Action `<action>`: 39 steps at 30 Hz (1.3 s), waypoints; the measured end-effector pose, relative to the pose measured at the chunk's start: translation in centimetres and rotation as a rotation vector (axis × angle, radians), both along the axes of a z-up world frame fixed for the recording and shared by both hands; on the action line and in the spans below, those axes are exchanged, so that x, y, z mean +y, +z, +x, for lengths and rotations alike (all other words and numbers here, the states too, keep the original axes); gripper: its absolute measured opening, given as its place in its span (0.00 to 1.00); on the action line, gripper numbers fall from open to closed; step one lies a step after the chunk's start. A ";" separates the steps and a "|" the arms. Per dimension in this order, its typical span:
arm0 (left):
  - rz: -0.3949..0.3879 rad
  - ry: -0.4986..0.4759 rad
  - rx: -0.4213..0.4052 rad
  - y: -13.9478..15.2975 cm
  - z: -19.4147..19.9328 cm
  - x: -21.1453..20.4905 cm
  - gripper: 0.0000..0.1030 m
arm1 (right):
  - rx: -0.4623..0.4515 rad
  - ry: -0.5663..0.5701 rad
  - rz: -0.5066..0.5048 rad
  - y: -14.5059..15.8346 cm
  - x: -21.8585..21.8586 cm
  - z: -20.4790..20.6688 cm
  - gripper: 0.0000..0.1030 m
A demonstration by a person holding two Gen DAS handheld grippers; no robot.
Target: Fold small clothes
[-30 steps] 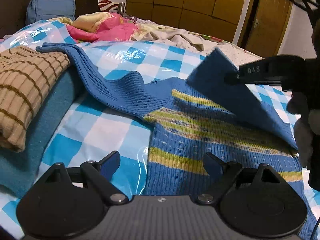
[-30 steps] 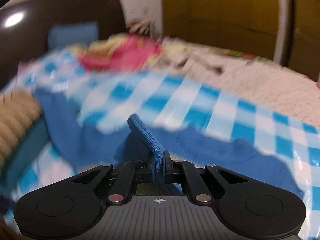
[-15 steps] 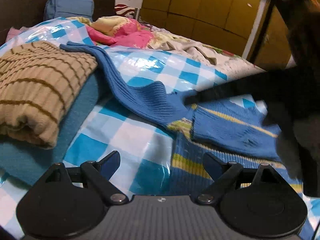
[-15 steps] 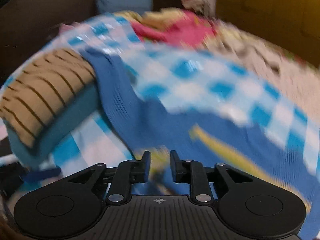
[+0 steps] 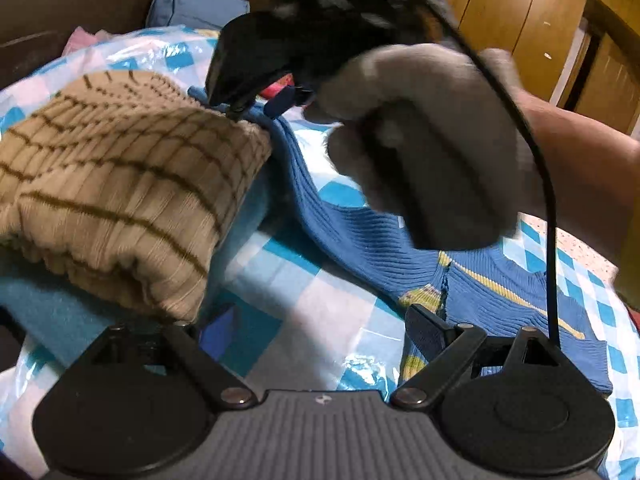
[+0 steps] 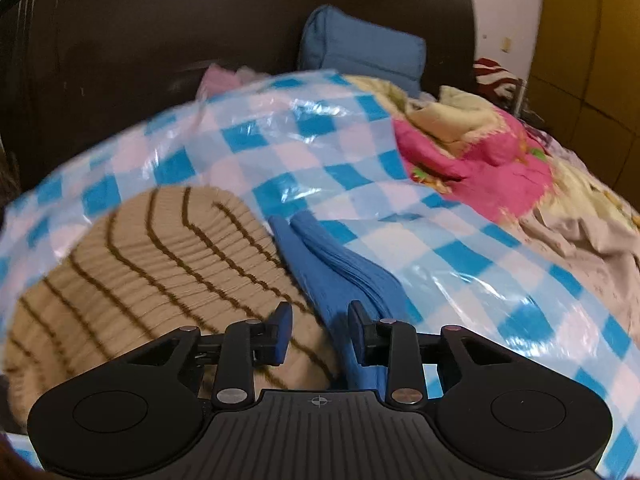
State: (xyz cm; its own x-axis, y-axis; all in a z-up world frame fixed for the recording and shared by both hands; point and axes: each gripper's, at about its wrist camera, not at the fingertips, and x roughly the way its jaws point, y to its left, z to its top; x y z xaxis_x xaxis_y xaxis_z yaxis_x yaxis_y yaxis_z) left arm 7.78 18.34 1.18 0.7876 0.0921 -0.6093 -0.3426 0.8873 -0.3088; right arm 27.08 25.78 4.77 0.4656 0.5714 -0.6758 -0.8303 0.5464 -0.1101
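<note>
My right gripper (image 6: 319, 330) is half open, straddling the blue sweater's sleeve (image 6: 320, 268) where it lies against the folded tan sweater (image 6: 160, 280). Closing carelessly, I judge I could snag that tan knit and drag the pile apart. My left gripper (image 5: 316, 326) gapes wide, empty, near the sweater's striped body (image 5: 500, 300). No containers show.

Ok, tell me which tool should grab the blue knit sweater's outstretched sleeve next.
Right. The right tool hangs open right over the blue ribbed sweater sleeve, beside the folded tan striped sweater. The left tool is open too, but sits farther back over the blue-checked plastic sheet.
</note>
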 end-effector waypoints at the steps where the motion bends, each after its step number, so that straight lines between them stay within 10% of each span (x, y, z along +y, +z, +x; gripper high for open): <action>1: -0.007 0.002 -0.003 -0.1 0.0 0.1 0.96 | -0.002 -0.007 -0.002 -0.4 0.5 0.2 0.29; 5: 0.002 0.014 -0.009 -0.1 -0.1 0.1 0.96 | 0.018 -0.085 0.012 -0.3 0.5 1.3 0.07; 9: 0.031 0.010 -0.013 0.4 0.0 -0.7 0.96 | 0.034 -0.156 0.113 2.3 -3.2 1.6 0.05; 18: 0.127 -0.121 -0.084 3.6 0.2 -5.9 0.96 | 0.157 -0.504 0.562 9.4 -26.5 -1.0 0.05; 27: 0.302 -0.312 0.003 1.6 3.3 -13.5 0.96 | 0.352 -0.985 0.546 -3.9 -43.8 -2.2 0.06; 39: 0.433 -0.358 0.031 0.9 5.8 -16.2 0.96 | 0.442 -1.031 0.682 -7.2 -48.3 -1.1 0.17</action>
State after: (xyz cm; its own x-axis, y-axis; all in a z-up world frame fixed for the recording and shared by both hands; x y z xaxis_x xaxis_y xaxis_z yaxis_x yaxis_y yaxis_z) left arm 13.54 2.18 2.12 0.7978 0.0693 -0.5989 0.0001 0.9934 0.1151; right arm 26.00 -22.56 -2.42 0.7062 0.3737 -0.6013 0.1045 0.7850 0.6106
